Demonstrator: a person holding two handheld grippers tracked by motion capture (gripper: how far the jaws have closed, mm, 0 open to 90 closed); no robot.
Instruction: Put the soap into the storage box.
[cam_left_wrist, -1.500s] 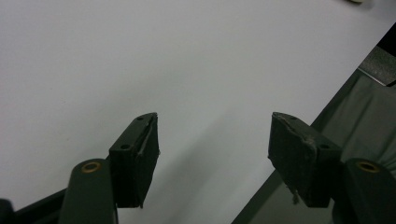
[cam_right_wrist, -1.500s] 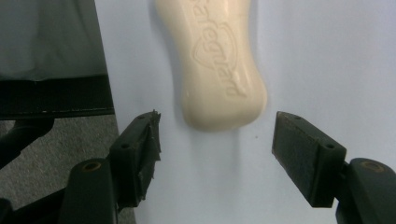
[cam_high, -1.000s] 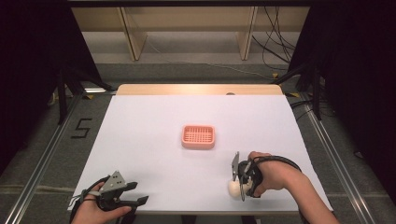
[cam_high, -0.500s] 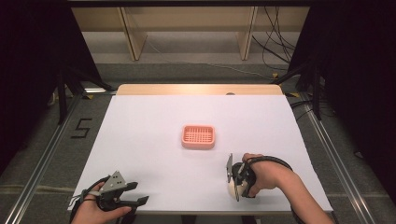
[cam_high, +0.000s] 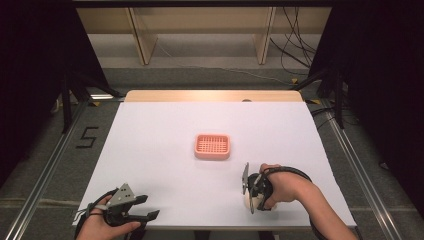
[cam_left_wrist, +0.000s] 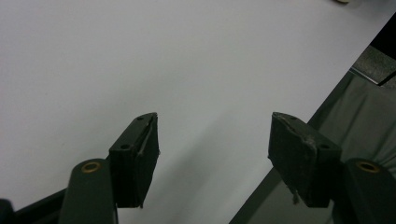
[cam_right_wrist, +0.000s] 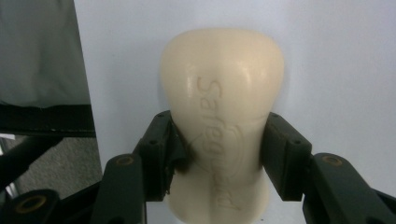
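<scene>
Right gripper (cam_right_wrist: 217, 154) is pinching the cream soap bar (cam_right_wrist: 222, 107) across its waist, one jaw on each long side. About half the bar is sticking out ahead of the jaws, the rest is running back between them toward the camera. In the high view the right gripper (cam_high: 251, 192) is sitting at the near right of the white table (cam_high: 165, 125), with the soap bar (cam_high: 246, 201) just under its nose and the pink soap dish (cam_high: 212, 146) well ahead of it and a bit to its left.

Left gripper (cam_left_wrist: 212, 154) is idling with jaws spread wide, nothing between them, parked over the table's near edge; also visible in the high view (cam_high: 142, 217).

Risks as I'm reading it:
- Soap is hard and slick, sides are curved. The pads are biting on a taper, so the bar is likely to squirt forward or backward out of the jaws if squeeze goes up.
- Grip is behind the bar's bulk, so the front end is likely to droop or rotate on lift.
- Any tilt on the way to the dish means the bar is landing on the rim instead of inside.
- Bar is sitting close to the table's near edge; a slip here is sending it toward the floor.
</scene>
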